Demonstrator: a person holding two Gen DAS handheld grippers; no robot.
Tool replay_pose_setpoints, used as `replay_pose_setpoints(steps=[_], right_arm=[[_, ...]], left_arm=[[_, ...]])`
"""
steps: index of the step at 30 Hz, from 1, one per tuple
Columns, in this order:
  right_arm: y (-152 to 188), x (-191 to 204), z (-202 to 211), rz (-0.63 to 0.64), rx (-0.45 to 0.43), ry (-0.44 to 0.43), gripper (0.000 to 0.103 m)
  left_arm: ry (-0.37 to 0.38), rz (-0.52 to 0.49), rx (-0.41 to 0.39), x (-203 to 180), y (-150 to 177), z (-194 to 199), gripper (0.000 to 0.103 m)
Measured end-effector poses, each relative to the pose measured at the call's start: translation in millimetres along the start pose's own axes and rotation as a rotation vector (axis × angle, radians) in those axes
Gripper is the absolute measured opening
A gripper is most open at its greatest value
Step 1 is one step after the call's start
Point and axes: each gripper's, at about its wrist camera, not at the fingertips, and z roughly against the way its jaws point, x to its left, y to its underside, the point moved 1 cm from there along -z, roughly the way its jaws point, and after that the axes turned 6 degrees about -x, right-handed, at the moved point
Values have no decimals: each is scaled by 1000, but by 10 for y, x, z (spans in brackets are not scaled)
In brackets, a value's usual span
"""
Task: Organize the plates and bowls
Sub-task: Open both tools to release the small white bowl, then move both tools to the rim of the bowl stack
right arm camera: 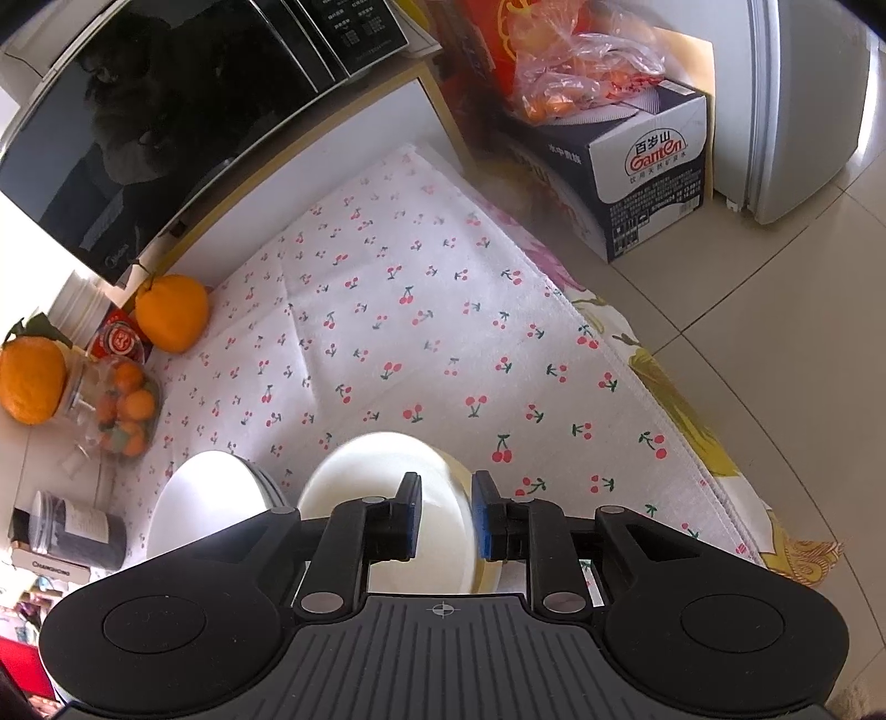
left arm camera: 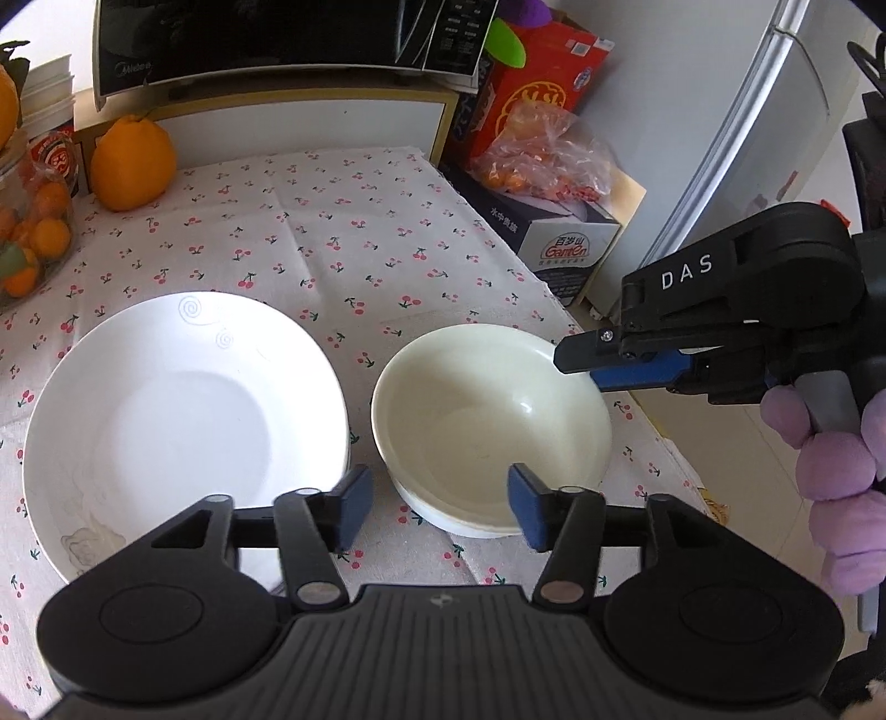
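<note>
On the cherry-print cloth point(left arm camera: 343, 249) a white plate point(left arm camera: 183, 421) lies at the left, with another rim showing under its right edge. Beside it a cream bowl point(left arm camera: 487, 421) sits nested in a white bowl point(left arm camera: 443, 518). My left gripper point(left arm camera: 440, 512) is open just above the bowls' near edge, and its pads touch nothing. My right gripper point(left arm camera: 581, 363) comes in from the right, held by a purple-gloved hand point(left arm camera: 830, 459). In the right wrist view its fingers point(right arm camera: 446, 518) straddle the cream bowl's point(right arm camera: 382, 471) rim with a gap showing; the plate point(right arm camera: 205, 498) lies to the left.
A large orange point(left arm camera: 133, 160) and a jar of small oranges point(left arm camera: 33, 243) stand at the back left. A black microwave point(left arm camera: 277, 39) sits on a cabinet behind. Cardboard boxes point(left arm camera: 559, 249) and a fridge point(left arm camera: 747, 138) stand past the table's right edge.
</note>
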Motion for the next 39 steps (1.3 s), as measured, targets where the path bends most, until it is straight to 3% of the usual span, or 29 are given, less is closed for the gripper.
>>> replay_pose_setpoints(steps=[3, 9, 11, 22, 29, 39], right_arm=[[-1, 1, 5, 3, -5, -7, 31], [-9, 15, 58, 33, -38, -60, 59], [-8, 27, 79, 57, -54, -84, 64], [87, -19, 81, 189, -99, -88, 73], [126, -44, 43, 199, -72, -77, 73], [119, -218, -163, 51, 48, -80, 73]], left_arm=[[11, -14, -12, -4, 18, 20, 65], [29, -65, -53, -25, 97, 78, 84], [36, -87, -65, -24, 125, 94, 85], [155, -115, -140, -31, 347, 278, 87], [257, 58, -92, -45, 443, 172, 84], [251, 307, -57, 139, 399, -86, 74]])
